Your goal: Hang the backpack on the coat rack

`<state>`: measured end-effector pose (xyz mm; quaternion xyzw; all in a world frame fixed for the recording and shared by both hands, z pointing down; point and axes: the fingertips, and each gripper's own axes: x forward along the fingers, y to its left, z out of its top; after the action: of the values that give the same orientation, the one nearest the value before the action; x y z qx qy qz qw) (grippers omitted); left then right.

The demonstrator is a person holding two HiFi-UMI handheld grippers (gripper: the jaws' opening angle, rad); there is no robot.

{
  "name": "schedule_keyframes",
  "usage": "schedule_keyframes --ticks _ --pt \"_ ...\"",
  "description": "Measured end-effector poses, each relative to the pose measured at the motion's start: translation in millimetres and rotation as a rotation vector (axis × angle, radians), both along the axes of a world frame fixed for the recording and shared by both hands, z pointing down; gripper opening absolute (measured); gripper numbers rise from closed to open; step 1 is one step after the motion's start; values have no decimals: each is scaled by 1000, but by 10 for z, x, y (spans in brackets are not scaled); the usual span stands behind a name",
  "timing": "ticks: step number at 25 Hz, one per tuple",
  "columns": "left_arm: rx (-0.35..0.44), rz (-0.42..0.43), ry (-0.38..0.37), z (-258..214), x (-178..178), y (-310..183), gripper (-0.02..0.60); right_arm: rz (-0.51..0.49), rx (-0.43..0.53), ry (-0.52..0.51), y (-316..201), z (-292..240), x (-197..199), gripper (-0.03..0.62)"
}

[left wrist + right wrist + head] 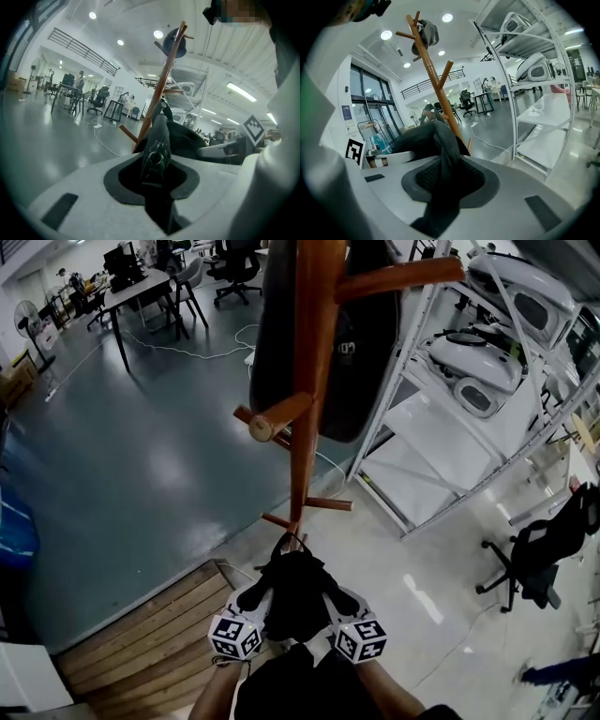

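Observation:
A black backpack (294, 589) hangs low in front of me, near the foot of the wooden coat rack (307, 381). My left gripper (255, 599) is shut on its left side and my right gripper (339, 601) on its right side. In the left gripper view the jaws (157, 161) pinch a black strap (156, 140), with the coat rack (161, 89) rising behind it. The right gripper (443, 176) clamps a fold of black fabric (440, 140), and the rack (433, 79) stands beyond. A dark bag (364, 352) hangs from the rack's upper pegs.
Metal shelving (469, 399) with white moulded shells stands right of the rack. A black office chair (534, 559) sits further right. A wooden platform (159, 634) lies at my lower left. Desks and chairs (141, 287) stand far back, and a cable (187, 351) runs across the floor.

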<state>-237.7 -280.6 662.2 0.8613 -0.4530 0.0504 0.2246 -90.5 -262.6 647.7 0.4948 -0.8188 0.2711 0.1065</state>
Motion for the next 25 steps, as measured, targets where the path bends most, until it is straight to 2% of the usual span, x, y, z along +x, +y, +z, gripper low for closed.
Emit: schedule_keyframes --ticks 25 --pt "-30 28 2 279 102 -449 87 24 -22 30 -405 277 77 91"
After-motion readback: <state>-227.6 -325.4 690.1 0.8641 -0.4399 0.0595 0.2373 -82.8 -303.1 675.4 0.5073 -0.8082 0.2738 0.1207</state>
